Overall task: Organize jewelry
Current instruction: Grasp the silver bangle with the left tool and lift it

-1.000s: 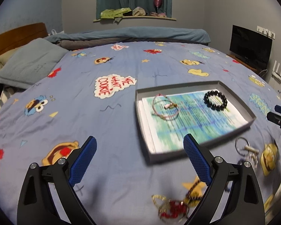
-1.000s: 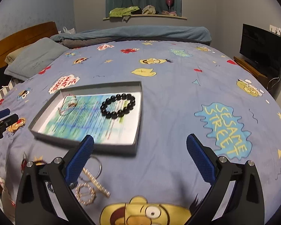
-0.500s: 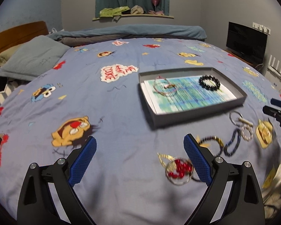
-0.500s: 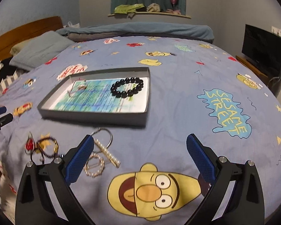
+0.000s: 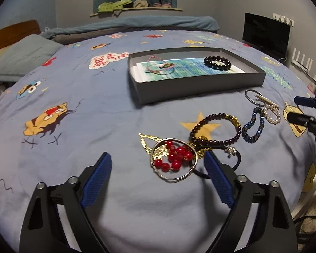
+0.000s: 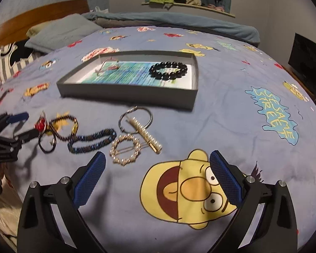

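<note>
1. Two black grippers with blue ribbed finger pads hang over a blue cartoon-print bedspread (image 5: 94, 109): the left gripper (image 5: 158, 181) and the right gripper (image 6: 158, 175). Both have their fingers spread wide with nothing between them.
2. One shallow grey cardboard tray (image 5: 200, 82) sits on the bed at 12 o'clock of both grippers, its floor lined with a blue-green printed sheet.
3. Two pieces lie inside the tray: one black round-bead bracelet (image 5: 217, 62) at its right end and one thin pink cord bracelet (image 5: 160, 67) at its left end, well apart.
4. Eight pieces lie loose on the bedspread on the tray's near side.
5. At 12 o'clock of the left gripper, between its fingertips, one silver wire bangle (image 5: 174, 160) encircles one cluster of glossy red beads (image 5: 174, 156) and overlaps one flat gold chain piece (image 5: 149, 145).
6. Just past them, at 1 o'clock, one dark purple bead bracelet with gold accents (image 5: 216, 130) touches one black elastic band with a small silver charm (image 5: 231, 154).
7. One dark blue beaded rope bracelet (image 6: 92, 141) lies at 11 o'clock of the right gripper.
8. Just beside it, at 12 o'clock, one ring of pearl beads (image 6: 125, 149) touches one gold bar clip lined with pearls (image 6: 145, 136), which crosses one plain silver hoop (image 6: 135, 119).
</note>
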The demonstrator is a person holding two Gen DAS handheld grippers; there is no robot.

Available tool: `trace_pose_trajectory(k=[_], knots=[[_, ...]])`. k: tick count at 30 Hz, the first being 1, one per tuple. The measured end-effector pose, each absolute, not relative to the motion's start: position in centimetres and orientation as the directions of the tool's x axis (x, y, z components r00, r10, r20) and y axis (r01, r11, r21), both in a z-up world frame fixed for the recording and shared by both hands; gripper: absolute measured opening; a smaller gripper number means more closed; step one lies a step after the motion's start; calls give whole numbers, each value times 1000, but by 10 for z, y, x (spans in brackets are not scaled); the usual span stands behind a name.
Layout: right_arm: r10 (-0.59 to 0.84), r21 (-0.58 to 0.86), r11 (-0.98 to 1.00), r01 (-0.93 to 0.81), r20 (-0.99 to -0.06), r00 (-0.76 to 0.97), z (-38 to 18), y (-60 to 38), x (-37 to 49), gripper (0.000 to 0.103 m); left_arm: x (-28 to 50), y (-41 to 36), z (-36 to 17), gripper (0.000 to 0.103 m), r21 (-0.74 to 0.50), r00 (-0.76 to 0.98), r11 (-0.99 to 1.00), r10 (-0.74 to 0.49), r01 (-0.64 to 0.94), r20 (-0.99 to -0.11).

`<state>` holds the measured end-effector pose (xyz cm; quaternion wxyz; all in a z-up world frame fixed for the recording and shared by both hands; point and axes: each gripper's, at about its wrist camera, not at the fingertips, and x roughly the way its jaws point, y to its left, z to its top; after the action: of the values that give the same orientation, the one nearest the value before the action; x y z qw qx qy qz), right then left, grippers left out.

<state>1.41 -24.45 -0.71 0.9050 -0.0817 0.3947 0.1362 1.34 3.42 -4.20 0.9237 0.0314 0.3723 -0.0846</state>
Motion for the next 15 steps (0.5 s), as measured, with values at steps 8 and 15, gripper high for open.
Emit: trace_pose_trajectory(k=[8, 15], knots=[[189, -23, 953, -303, -735, 651, -7, -248, 14, 98, 13, 33, -46, 65, -33, 702, 977, -175, 212, -690], [192, -15, 954, -299, -734, 651, -6, -250, 15, 98, 11, 30, -48, 61, -32, 708, 970, -198, 241, -678]])
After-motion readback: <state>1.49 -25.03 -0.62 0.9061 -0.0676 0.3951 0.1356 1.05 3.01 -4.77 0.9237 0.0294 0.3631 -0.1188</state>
